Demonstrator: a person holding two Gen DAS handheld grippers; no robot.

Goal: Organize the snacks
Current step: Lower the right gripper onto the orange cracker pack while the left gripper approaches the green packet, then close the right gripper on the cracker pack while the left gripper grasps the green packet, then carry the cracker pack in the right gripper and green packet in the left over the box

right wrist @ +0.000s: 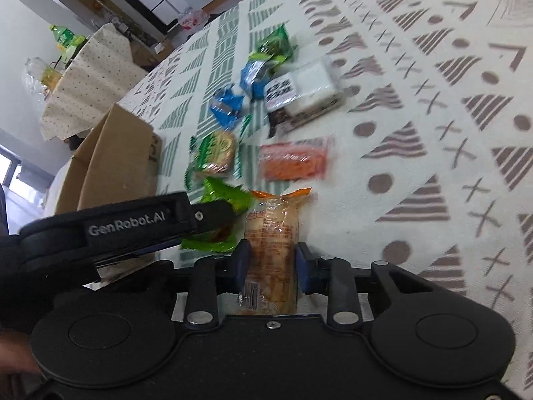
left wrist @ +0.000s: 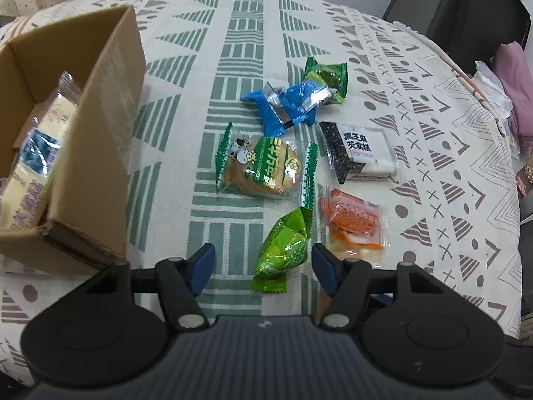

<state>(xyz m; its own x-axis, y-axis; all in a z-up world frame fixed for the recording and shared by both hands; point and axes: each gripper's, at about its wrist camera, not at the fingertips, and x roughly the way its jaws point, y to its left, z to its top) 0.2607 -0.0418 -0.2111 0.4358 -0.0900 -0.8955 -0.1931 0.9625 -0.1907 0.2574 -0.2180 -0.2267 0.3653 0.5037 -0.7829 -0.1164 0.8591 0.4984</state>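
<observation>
Tablecloth (left wrist: 416, 76): matt woven cloth, printed pattern. Box (left wrist: 100, 126): matt brown corrugated cardboard, rough torn edge. Snack wrappers: glossy crinkled plastic film, green packet (left wrist: 283, 250) shiniest. Left gripper (left wrist: 263, 266): matt black plastic, blue pads.

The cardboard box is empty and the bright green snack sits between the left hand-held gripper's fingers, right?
Not quite. The cardboard box isn't empty: the left wrist view shows wrapped packets already inside it. The rest is right: the bright green snack does sit between the left hand-held gripper's fingers, which aren't pressing on it.
</observation>
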